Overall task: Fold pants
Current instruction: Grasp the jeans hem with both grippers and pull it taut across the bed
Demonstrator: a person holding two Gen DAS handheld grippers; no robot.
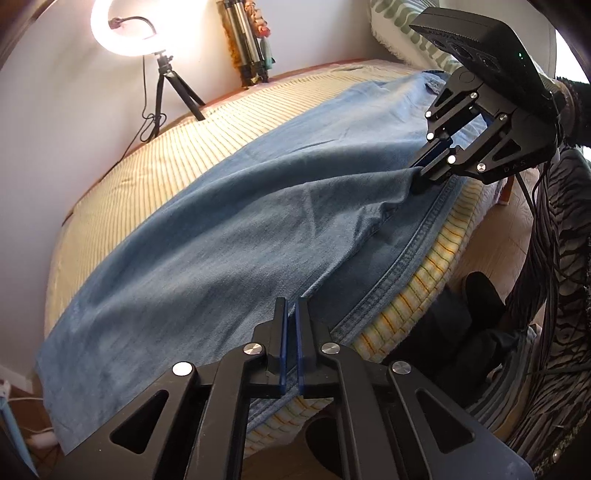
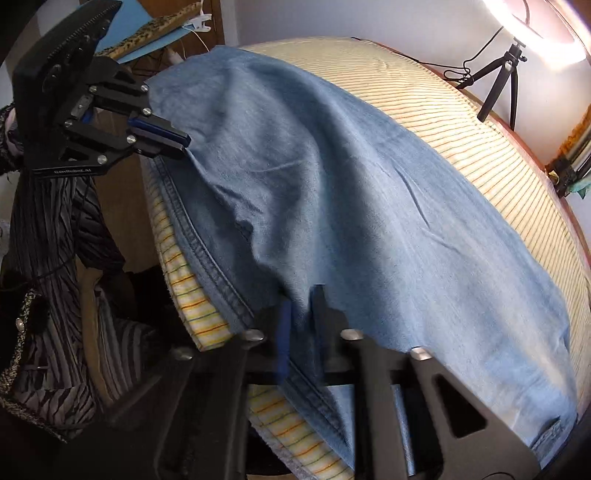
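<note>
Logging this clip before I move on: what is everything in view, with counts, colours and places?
pants: one, blue denim, spread across the bed, near edge lifted
bed cover: one, cream with thin stripes, under the pants
ring light: one, lit, on a black tripod by the wall behind the bed
folded tripods: a bundle, metal and black, against the wall
pillow: one, white and green, at the bed's end
left gripper: black, shut on the pants' near edge
right gripper: black, shut on the pants' near edge
</note>
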